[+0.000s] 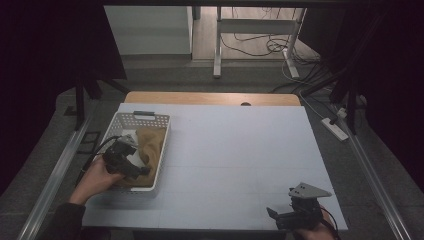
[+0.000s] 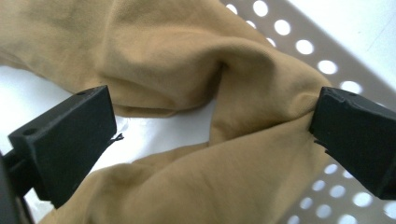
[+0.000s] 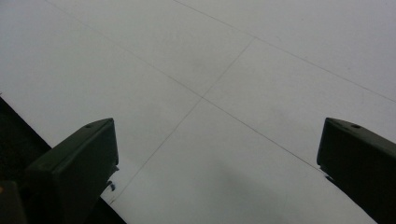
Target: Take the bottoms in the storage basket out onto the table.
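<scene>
Right tool (image 1: 280, 216) idle at desk's (image 1: 240, 150) near-right corner, jaws apart, empty. Left tool (image 2: 210, 140) wide open over tan cloth (image 2: 187, 70) in white basket (image 1: 162, 131), near-left. Risk: jaws pinch one fold only, cloth drags basket.

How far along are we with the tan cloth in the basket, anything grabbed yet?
Nothing looks finished: the tan cloth lies bunched in the white basket. In hand: the left tongs are inside the basket, jaws wide open on either side of a fold, not closed on it. Left: closing on the cloth and whatever follows. The right tongs are open over the bare table, holding nothing.
</scene>
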